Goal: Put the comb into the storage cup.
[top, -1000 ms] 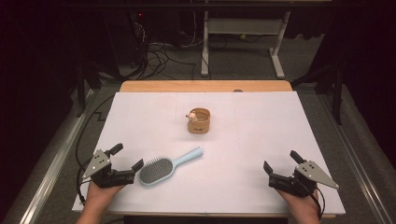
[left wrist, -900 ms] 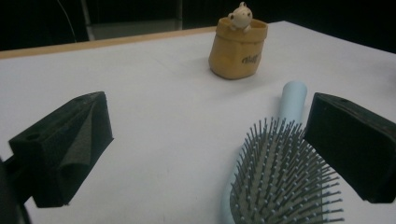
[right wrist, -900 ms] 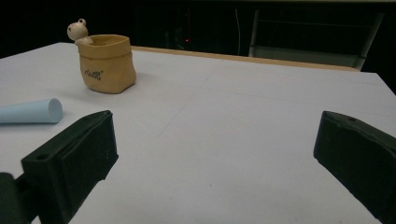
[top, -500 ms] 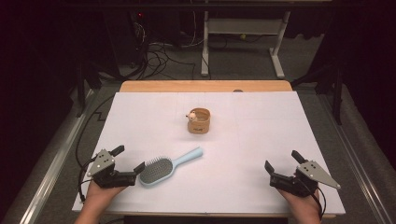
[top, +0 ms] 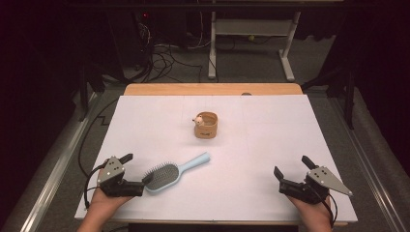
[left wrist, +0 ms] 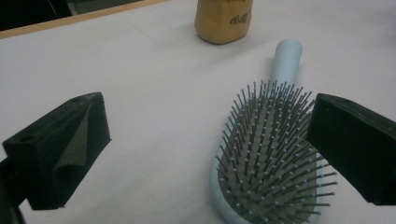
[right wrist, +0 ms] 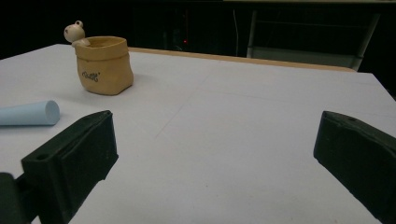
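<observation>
Gaping wide, left hand-held gripper (top: 138, 173) beside hairbrush (top: 167, 175), holding nothing

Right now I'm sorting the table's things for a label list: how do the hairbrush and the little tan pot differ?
The hairbrush is pale blue and long; the tan pot is tan and squat. The hairbrush lies flat, bristles up, while the tan pot stands upright. The hairbrush lies at the left gripper, near the table's front edge; the tan pot stands apart near the middle. The tan pot bears a small animal figure on its rim; the hairbrush is plain. Both rest on the white table, held by neither gripper.
</observation>
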The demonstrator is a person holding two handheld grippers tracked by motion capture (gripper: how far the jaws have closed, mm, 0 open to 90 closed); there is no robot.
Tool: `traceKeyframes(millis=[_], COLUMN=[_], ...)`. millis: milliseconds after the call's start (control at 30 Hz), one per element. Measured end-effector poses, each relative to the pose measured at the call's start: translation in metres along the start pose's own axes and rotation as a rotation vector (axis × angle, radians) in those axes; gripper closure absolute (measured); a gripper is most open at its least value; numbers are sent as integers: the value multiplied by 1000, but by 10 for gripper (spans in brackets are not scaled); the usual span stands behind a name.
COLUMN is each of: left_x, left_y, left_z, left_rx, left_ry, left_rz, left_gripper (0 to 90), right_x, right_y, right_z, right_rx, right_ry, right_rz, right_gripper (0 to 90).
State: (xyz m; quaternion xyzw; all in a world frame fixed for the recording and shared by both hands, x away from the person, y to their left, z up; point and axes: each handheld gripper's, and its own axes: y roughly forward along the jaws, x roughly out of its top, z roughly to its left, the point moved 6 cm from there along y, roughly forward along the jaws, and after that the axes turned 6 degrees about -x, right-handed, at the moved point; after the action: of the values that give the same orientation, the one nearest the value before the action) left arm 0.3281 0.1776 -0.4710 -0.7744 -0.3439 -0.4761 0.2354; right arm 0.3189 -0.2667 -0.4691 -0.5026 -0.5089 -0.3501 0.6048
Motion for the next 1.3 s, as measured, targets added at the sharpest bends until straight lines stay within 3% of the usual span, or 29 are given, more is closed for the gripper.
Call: traceKeyframes(millis=[200, 433, 600, 733, 967, 1300], left_x=[-5, -6, -10, -15, -20, -21], left_y=[2, 2, 2, 4, 5, 4], left_z=[-3, -3, -2, 1, 3, -4], left_rx=[-1, -21, -19, 1, 18, -15], left_ry=[4, -31, -1, 19, 20, 8], left_rz=[30, 74, 90, 135, 178, 197], left_gripper=[4, 4, 5, 5, 5, 5], right_x=[0, 0, 0, 0, 0, 0], right_y=[0, 0, 0, 0, 0, 1], right_z=[1, 1, 1, 1, 1, 2], right_rx=[1, 3, 2, 2, 1, 4], right_ry=[1, -5, -5, -6, -8, -8], right_rz=[2, 0, 0, 0, 0, 4], right_gripper=[1, 1, 1, 1, 1, 1])
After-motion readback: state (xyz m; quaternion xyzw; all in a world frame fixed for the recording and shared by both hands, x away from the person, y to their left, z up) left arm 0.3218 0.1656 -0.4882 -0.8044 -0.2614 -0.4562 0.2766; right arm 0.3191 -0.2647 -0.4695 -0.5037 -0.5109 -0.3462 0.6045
